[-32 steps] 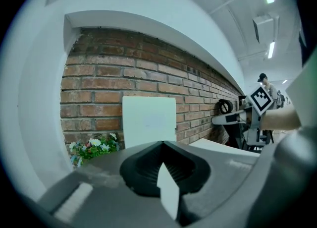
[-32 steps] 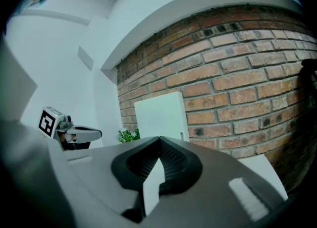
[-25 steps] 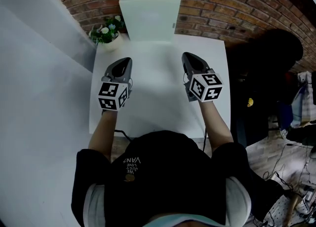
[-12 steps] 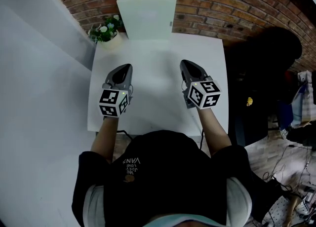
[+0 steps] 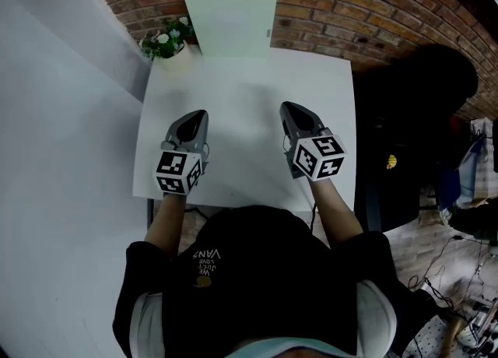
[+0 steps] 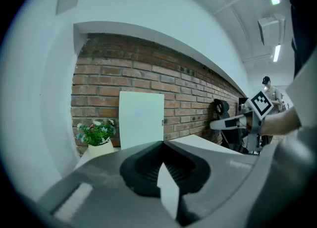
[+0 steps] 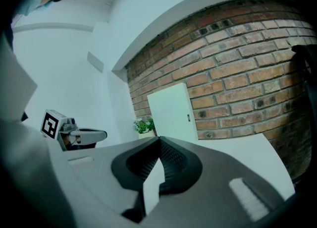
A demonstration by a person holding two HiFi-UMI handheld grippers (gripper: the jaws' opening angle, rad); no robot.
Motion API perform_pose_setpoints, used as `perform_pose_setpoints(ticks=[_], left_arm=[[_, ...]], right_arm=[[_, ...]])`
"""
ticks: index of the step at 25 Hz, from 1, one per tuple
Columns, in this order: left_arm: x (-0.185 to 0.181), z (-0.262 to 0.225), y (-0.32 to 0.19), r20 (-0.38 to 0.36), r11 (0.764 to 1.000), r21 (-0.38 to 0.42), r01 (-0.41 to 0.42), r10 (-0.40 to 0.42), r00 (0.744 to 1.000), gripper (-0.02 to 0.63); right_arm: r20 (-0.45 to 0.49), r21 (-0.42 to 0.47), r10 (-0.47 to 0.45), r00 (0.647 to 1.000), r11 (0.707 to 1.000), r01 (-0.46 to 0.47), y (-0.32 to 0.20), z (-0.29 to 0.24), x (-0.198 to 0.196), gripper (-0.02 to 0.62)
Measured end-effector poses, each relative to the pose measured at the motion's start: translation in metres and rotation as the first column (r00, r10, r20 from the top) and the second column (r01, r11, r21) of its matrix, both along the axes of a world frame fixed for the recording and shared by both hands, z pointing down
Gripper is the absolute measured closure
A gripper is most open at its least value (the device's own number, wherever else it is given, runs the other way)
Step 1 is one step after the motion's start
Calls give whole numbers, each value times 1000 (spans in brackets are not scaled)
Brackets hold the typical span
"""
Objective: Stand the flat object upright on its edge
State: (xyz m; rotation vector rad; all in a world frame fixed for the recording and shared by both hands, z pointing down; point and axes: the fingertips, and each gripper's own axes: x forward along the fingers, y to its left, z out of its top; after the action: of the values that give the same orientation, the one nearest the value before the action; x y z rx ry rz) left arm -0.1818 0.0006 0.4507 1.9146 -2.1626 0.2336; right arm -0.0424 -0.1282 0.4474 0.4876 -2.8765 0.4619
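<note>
As the board [image 5: 230, 18] at top centre already stands on edge vs the wall [image 5: 327, 6], left gripper [image 5: 198, 117] & right gripper [image 5: 286, 107] have jaws together, empty; looks done, just park.

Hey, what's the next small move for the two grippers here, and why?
Probably just rest both on the table: the white panel already stands upright on its edge by the brick wall, and the left gripper and right gripper are shut, empty and clear of it.
</note>
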Motion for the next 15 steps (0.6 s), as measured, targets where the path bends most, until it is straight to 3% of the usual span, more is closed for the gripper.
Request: perform_pose_setpoints(ticks=[15], left_arm=[[25,9,34,-11,1000,-9,20,-21,1000,606]], right_arm=[[5,-9,-24,1000,1000,24,33,6,23,598]])
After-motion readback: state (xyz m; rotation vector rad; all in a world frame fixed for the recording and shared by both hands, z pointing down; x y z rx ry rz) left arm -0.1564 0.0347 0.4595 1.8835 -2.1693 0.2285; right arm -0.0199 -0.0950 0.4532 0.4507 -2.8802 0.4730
